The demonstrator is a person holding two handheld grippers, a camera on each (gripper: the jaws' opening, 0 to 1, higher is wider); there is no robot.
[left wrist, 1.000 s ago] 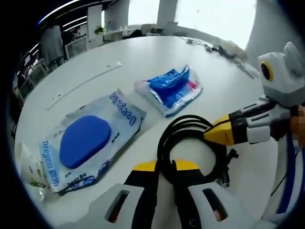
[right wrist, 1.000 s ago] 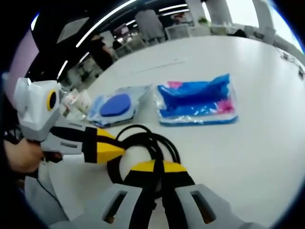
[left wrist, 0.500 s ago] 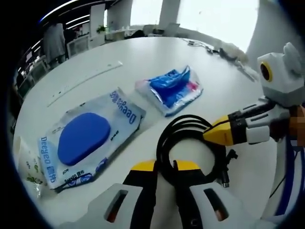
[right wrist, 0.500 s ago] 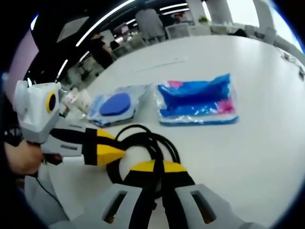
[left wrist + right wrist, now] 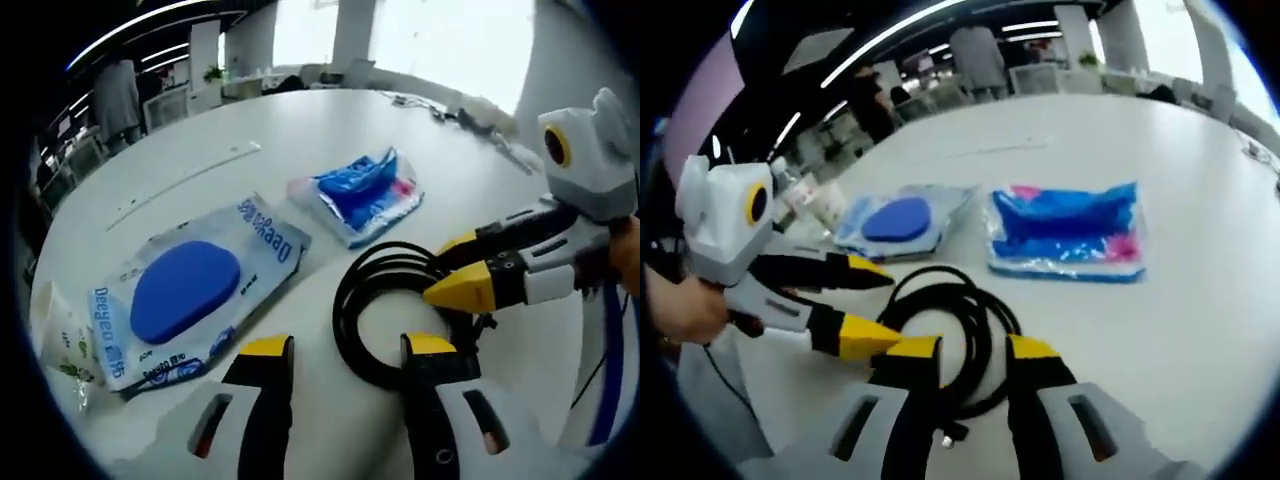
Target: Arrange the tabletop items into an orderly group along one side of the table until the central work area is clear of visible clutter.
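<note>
A coiled black cable (image 5: 349,300) lies on the white table (image 5: 300,120) between both grippers. My left gripper (image 5: 347,348) is open, its yellow tips on either side of the coil's near edge. My right gripper (image 5: 437,270) comes in from the right, open, with its tips at the coil's right side. In the right gripper view the cable (image 5: 940,276) lies just ahead of my open right gripper (image 5: 975,348), and the left gripper (image 5: 892,311) reaches in open from the left. Beyond lie a wipes pack (image 5: 190,290) (image 5: 900,218) with a blue lid and a blue packet (image 5: 360,190) (image 5: 1070,230).
A small packet (image 5: 60,345) lies at the table's left edge, and a long white strip (image 5: 185,175) sits farther back. Loose items (image 5: 470,105) rest near the far edge. A hand (image 5: 690,310) holds the left gripper. Desks and people stand beyond the table.
Both grippers were shut on the black cable; now both have opened and let it go. The coil rests on the table.
</note>
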